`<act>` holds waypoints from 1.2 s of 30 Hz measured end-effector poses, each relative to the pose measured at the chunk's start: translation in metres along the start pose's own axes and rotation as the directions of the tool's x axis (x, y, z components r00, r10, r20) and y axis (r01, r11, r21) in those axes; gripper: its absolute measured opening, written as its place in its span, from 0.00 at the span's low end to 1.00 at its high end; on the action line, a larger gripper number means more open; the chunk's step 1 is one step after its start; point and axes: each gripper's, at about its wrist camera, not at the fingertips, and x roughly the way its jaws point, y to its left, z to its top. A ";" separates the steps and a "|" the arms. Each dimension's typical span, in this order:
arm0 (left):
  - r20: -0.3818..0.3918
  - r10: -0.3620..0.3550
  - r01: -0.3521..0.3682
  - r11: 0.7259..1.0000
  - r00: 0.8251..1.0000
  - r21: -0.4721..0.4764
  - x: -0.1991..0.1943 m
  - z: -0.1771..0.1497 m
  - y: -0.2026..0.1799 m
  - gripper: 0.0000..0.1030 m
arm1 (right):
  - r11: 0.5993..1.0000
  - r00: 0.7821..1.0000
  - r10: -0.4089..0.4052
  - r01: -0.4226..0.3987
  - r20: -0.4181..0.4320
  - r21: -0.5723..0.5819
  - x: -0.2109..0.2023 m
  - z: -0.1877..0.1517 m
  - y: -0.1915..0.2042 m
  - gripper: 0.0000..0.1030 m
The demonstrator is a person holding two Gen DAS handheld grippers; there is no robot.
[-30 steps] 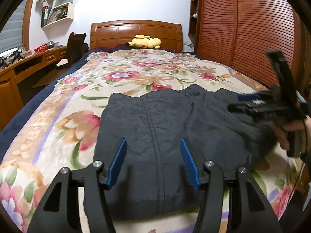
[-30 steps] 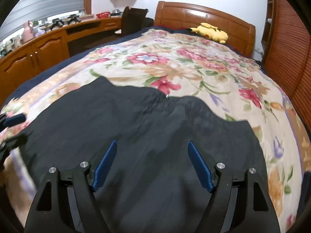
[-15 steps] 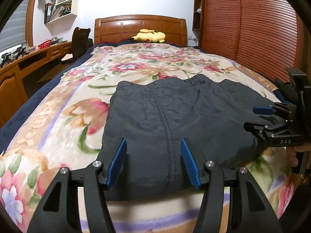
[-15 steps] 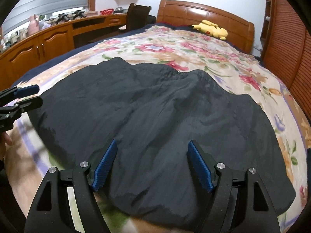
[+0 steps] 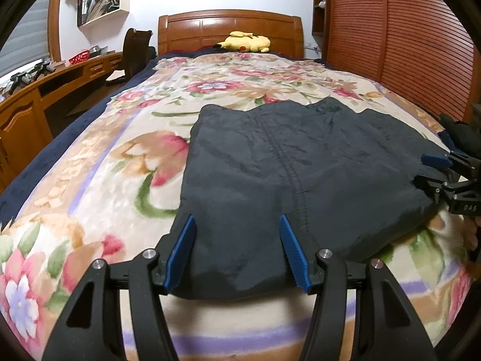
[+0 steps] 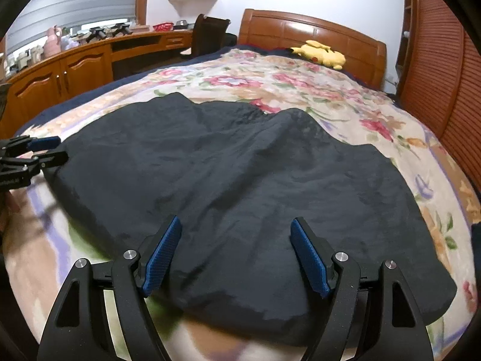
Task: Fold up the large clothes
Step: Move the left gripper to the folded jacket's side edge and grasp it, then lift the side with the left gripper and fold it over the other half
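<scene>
The dark garment (image 5: 294,177) is lying spread across the near end of the floral bedspread (image 5: 120,156), its left side apparently already turned in, though I cannot be sure. Further folds seem to be waiting. The left gripper (image 5: 237,249) and right gripper (image 6: 237,252) are hovering over its near hem, fingers released and grasping nothing.

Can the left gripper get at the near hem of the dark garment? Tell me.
Probably yes. The left gripper is open, its fingers straddle the hem of the dark garment, and nothing lies on the floral blanket between them.
</scene>
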 end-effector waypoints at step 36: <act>-0.113 -0.026 0.016 0.997 0.993 -0.082 0.009 -0.022 0.018 0.24 | 0.999 0.998 0.047 -0.046 -0.035 0.010 0.012 -0.011 -0.004 0.81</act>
